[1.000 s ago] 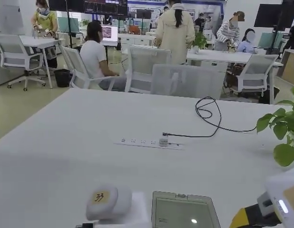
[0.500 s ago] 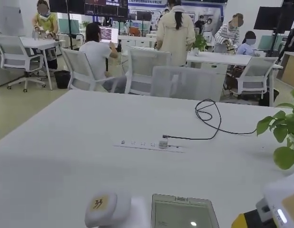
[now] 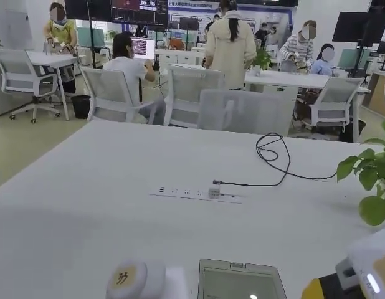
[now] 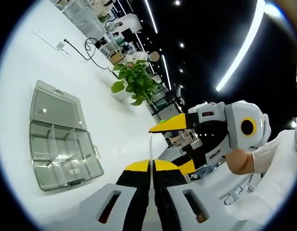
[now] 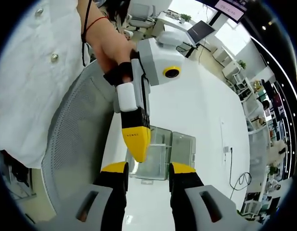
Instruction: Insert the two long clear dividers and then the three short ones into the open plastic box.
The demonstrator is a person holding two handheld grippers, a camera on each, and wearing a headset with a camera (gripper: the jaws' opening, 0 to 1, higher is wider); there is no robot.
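Since the clear rectangular plastic box point(image 4: 62, 156) lies open on the white workbench point(image 4: 23, 57) with its hinged lid point(image 4: 55, 103) folded flat beside it, the left gripper view looks straight into its tray. A grid of thin clear dividers point(image 4: 67, 149) already stands inside and splits the tray into several compartments. Long walls run one way and shorter ones cross them, though I cannot count each piece. No loose divider lies on the bench near the box, so the inserting looks finished or very nearly so. At most, a check that each short piece sits fully down would remain.

Both tools are lifted well clear of the box. The left gripper point(image 4: 151, 164) has its yellow-tipped jaws pressed together. A faint pale line rises above the tips, and I cannot tell whether it is something pinched. The right gripper point(image 5: 148, 169) has its jaws spread apart with nothing between them.

Farther out on the bench, the head view shows a white power strip point(image 3: 195, 193) with a looping black cable point(image 3: 273, 156), and a leafy green plant point(image 3: 370, 180) at the edge. Beyond it are office chairs and several people.
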